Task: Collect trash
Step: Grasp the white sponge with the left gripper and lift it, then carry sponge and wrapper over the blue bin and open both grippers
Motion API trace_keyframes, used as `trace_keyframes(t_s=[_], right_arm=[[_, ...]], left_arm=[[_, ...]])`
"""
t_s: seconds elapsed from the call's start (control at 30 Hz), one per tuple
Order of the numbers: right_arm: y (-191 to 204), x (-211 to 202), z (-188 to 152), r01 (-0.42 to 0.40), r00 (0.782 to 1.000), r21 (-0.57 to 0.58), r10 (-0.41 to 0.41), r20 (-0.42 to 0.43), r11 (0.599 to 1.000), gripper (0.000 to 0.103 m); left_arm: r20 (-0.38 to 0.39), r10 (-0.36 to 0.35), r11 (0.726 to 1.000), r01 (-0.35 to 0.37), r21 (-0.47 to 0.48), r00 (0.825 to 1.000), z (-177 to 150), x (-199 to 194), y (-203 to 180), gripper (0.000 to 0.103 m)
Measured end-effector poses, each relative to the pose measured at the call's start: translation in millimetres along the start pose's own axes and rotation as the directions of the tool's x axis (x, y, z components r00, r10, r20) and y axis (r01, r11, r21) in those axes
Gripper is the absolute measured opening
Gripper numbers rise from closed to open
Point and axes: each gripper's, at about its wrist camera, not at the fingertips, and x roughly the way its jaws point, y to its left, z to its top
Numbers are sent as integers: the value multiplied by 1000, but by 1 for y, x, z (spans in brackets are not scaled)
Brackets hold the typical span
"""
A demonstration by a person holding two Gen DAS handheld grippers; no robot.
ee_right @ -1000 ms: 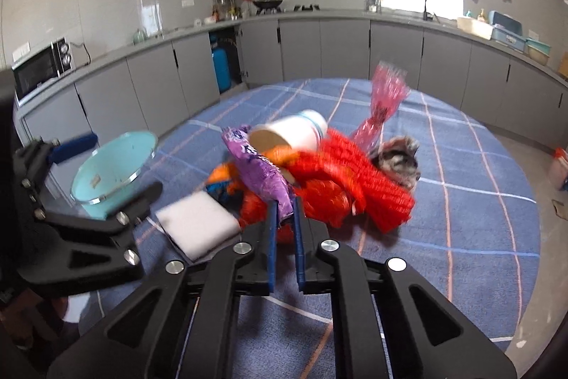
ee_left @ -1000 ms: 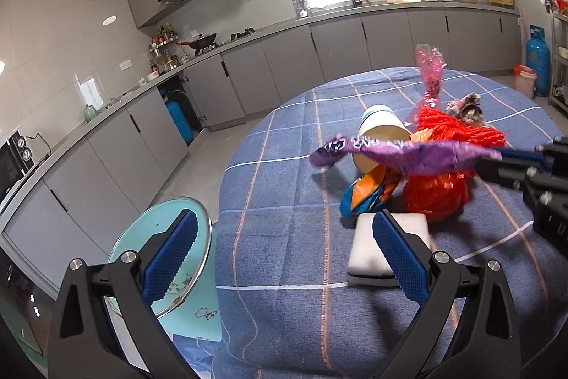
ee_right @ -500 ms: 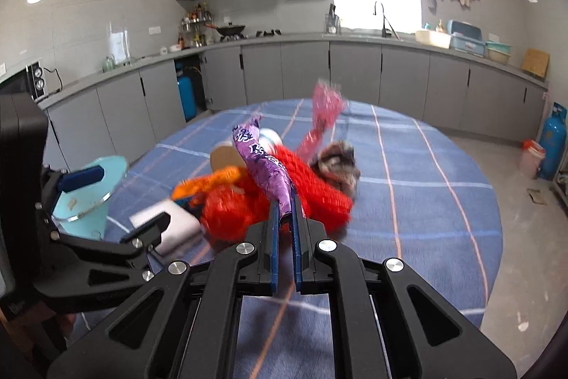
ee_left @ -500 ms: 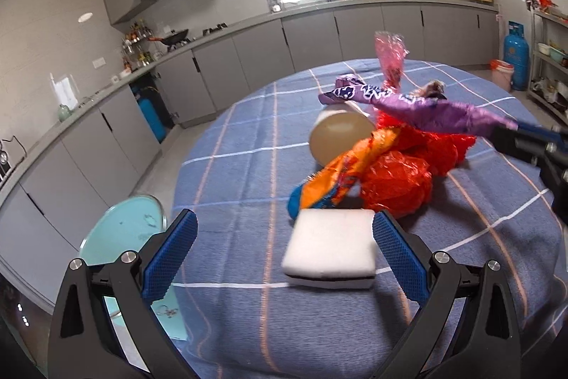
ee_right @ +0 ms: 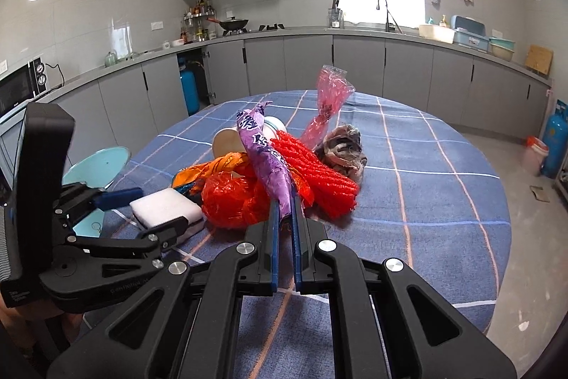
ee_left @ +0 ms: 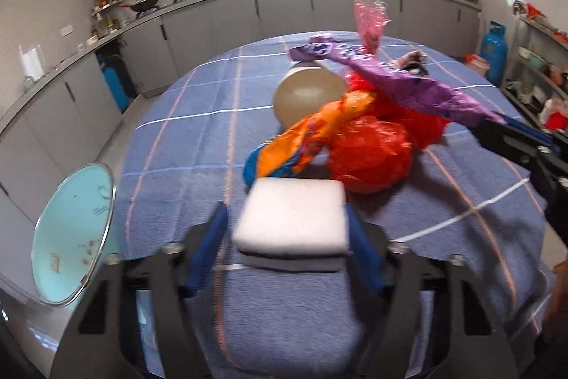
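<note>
Left gripper straddles the sponge — its jaws are closing, one blue pad at each short side, the right pad about touching the sponge's side and the left one a sliver off. Seen from the right wrist, the sponge lies between the two pads on the cloth, at the near left of the table, so the left hand is plainly the nearer one for it. Its long axis runs left to right across the jaws and its flat face is up; it is soft, so I judge it will give a little before the grip bites.

Right gripper is clamped on the near end of the purple wrapper, which rises away from it over the heap.

That heap lies just beyond the sponge: red net to the right, red bag in the middle, orange wrapper draped toward the sponge's far edge, cup on its side behind, pink bag standing up, and a crumpled grey scrap at the far right.

Room to move is toward the left — the table's edge is close there, with the teal bin below it. Near side and far right of the cloth are bare. Lifting straight up should clear the orange wrapper, which may touch the sponge — I cannot tell
</note>
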Motion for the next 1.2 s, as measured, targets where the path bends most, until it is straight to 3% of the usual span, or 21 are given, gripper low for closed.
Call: trace_keyframes(t_s=[0.2,0.37,0.63,1.2], right_arm=[[3,-3,1,-7,1000,-6,7,11,1000,7],[6,-7,5,-13,1000,-7,13,28,1000,7],[14,-12,15,-20,998,-24,22,51,1000,7],[42,-4,38,-56,995,-68,62,80,996,7]], left_arm=[[-1,-1,1000,1,12,1000,1,-6,-3,51],[48,14,1000,-14,11,999,7,-29,3,51],[113,86,996,-85,-8,990,16,-54,22,51],[182,255,966,-246,-74,950,15,-83,66,51]])
